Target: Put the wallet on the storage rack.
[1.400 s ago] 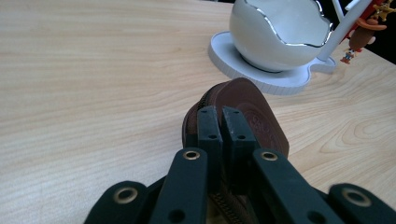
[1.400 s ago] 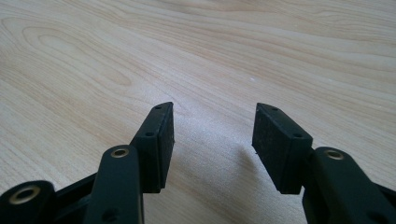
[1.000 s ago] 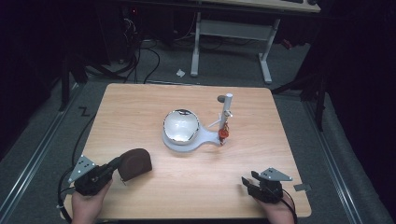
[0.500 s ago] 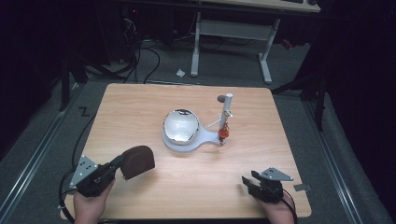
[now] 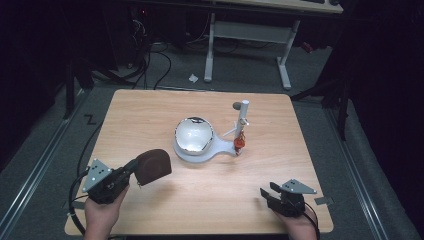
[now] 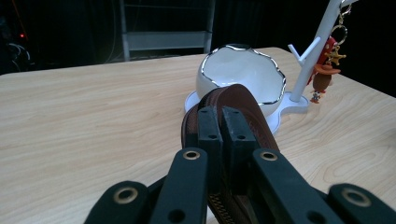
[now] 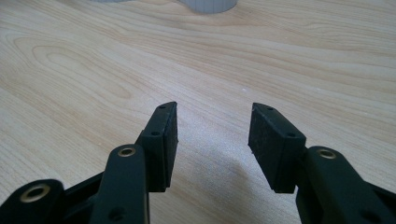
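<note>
My left gripper is shut on a round brown zippered pouch, held above the near left of the wooden table. In the left gripper view the pouch sticks out past the pressed jaws toward a white silver-rimmed bowl. The bowl sits on a white base with a hook post that carries a red keychain. My right gripper rests at the near right, open; its jaws have just been closing with nothing between them.
A small grey round thing lies behind the post. Beyond the table's far edge stand white desk legs, with cables on the dark floor. Bare wood lies between the two grippers.
My left gripper has lifted the brown pouch and carried it a little toward the table's middle. The right hand has stayed where it was.
</note>
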A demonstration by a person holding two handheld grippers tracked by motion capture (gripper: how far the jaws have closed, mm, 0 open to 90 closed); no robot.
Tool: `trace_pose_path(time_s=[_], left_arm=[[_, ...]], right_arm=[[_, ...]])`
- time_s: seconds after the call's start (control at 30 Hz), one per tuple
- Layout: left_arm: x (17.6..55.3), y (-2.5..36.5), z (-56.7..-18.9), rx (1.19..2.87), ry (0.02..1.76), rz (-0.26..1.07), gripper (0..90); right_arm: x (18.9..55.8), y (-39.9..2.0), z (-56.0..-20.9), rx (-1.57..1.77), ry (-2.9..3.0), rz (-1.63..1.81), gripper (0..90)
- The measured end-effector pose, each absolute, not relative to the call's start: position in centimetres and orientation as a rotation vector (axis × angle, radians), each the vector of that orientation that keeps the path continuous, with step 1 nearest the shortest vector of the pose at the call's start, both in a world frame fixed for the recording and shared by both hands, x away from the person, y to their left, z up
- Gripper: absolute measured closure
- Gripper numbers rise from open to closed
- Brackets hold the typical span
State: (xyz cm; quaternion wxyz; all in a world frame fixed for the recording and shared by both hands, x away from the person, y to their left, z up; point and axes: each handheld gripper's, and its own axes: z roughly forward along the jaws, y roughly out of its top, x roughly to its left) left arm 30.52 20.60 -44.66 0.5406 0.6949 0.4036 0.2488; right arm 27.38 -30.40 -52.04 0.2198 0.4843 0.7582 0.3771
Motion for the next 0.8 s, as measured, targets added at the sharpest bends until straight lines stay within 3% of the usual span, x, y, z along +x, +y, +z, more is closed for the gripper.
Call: trace_pose_path(time_s=[0.8], left_arm=[[36.0, 16.3, -40.4, 1.719, 0.941, 0.607, 87.4]], right_arm=[[27.4, -30.5, -51.9, 1.326, 2.106, 1.072, 52.5]])
